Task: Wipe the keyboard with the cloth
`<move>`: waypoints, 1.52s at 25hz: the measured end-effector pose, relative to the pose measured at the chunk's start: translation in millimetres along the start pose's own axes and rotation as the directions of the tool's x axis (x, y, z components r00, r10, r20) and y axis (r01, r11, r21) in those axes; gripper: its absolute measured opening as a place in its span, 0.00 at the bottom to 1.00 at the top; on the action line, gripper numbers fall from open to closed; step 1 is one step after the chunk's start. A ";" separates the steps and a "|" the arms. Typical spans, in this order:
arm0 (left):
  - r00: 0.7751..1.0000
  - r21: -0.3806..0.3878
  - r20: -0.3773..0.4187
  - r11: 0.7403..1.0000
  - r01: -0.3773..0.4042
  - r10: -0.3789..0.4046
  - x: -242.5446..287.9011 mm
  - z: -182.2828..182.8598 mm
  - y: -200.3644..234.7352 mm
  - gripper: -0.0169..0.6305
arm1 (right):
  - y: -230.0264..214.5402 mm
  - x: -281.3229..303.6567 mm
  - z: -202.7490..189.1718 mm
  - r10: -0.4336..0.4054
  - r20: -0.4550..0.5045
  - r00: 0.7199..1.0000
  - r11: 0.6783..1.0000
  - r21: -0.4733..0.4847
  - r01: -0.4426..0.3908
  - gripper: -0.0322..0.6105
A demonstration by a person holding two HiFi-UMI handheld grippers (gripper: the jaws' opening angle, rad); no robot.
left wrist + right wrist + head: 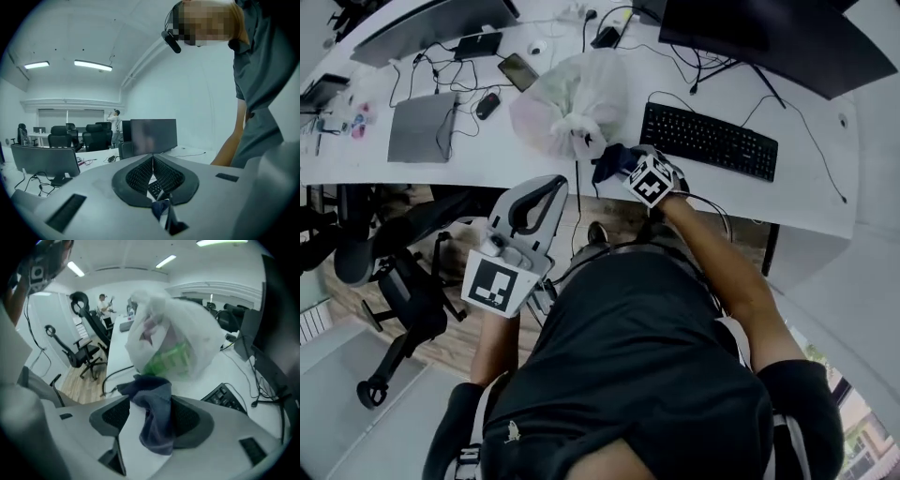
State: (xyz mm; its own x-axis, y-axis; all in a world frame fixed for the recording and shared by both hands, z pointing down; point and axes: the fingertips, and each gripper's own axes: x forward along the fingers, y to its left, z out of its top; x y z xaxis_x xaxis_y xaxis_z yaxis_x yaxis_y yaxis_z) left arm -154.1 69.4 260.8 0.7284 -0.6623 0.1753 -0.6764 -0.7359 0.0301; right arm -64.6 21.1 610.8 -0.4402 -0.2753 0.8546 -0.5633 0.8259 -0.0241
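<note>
The white table (pixel 633 75) carries a black keyboard (pixel 709 141), a knotted plastic bag (pixel 567 103) just beside it, a closed grey laptop (pixel 422 127), a mouse (pixel 487 105), a phone (pixel 517 71) and, seemingly at its near edge, a dark cloth (pixel 612 162).

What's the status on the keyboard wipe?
Left tongs shut, empty. Right tongs open, cloth between them. Keyboard untouched; plastic bag beside cloth.

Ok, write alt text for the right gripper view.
The right gripper stands open over a white desk with a dark blue cloth bunched between its jaws, not clamped. Behind it sits a translucent plastic bag holding something green, with a black keyboard at the right and office chairs at the left.
</note>
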 end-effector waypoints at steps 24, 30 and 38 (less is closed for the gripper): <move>0.971 -0.122 -0.167 0.974 -0.191 0.170 112.2 -17.0 -31.8 0.04 | -57.9 -41.1 -74.3 0.107 -0.011 0.994 0.902 -0.419 -0.102 0.11; 0.974 -0.112 -0.183 0.981 -0.158 0.136 131.5 -17.9 -33.3 0.04 | -207.6 -28.2 -38.1 -0.204 0.004 0.979 0.940 -0.277 0.197 0.11; 0.974 -0.125 -0.199 0.983 -0.134 0.107 140.3 -19.0 -31.5 0.04 | -84.7 -42.4 -83.5 0.072 0.002 0.997 0.913 -0.403 -0.065 0.11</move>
State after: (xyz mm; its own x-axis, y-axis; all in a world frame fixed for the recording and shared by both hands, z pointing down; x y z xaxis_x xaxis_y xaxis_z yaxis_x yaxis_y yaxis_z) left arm -32.7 2.3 303.1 0.6151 -0.6962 0.3701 -0.7762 -0.6172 0.1290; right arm 60.2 3.9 619.9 -0.4807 -0.2164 0.8498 -0.2044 0.9700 0.1315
